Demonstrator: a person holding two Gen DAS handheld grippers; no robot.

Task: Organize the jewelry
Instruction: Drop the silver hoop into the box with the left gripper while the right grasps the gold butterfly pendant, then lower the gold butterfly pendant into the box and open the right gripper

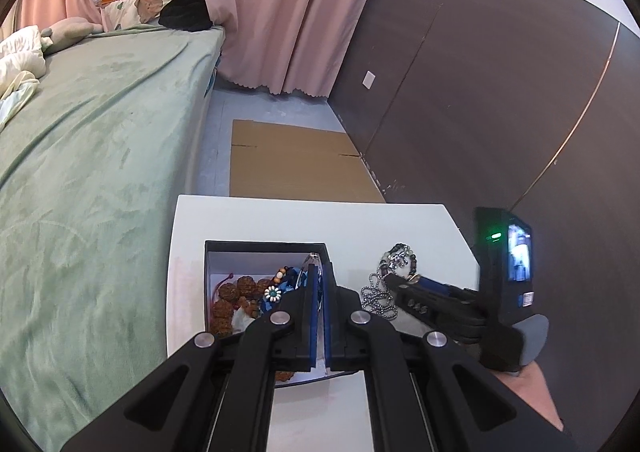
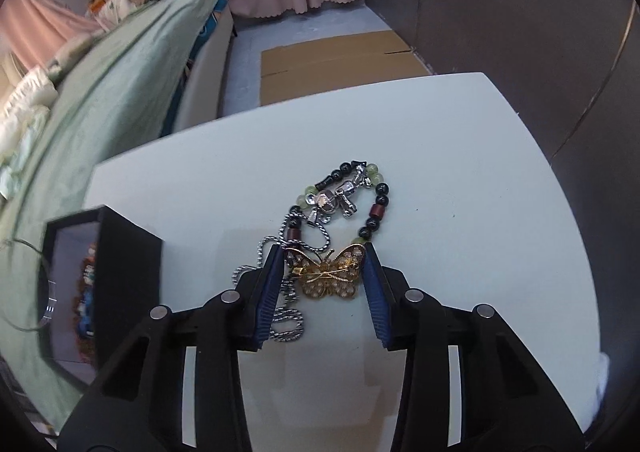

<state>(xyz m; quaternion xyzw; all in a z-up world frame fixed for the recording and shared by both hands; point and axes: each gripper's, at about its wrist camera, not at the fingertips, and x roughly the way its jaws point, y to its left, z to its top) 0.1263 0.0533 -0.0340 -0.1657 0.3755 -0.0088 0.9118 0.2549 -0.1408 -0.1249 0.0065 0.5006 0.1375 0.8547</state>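
Right tool (image 2: 324, 284) open, fingers straddling gold butterfly brooch (image 2: 329, 272) on tabletop (image 2: 460, 180), amid silver chain (image 2: 286, 316) and bead bracelet (image 2: 376, 204). Close squarely on wings, avoid snagging chain. Left tool (image 1: 319, 300) closed on thin clear ring over black box (image 1: 264, 246).

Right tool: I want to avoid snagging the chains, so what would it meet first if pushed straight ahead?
The right tool already straddles the gold butterfly brooch; beyond it lies the beaded bracelet, though depth is unclear.
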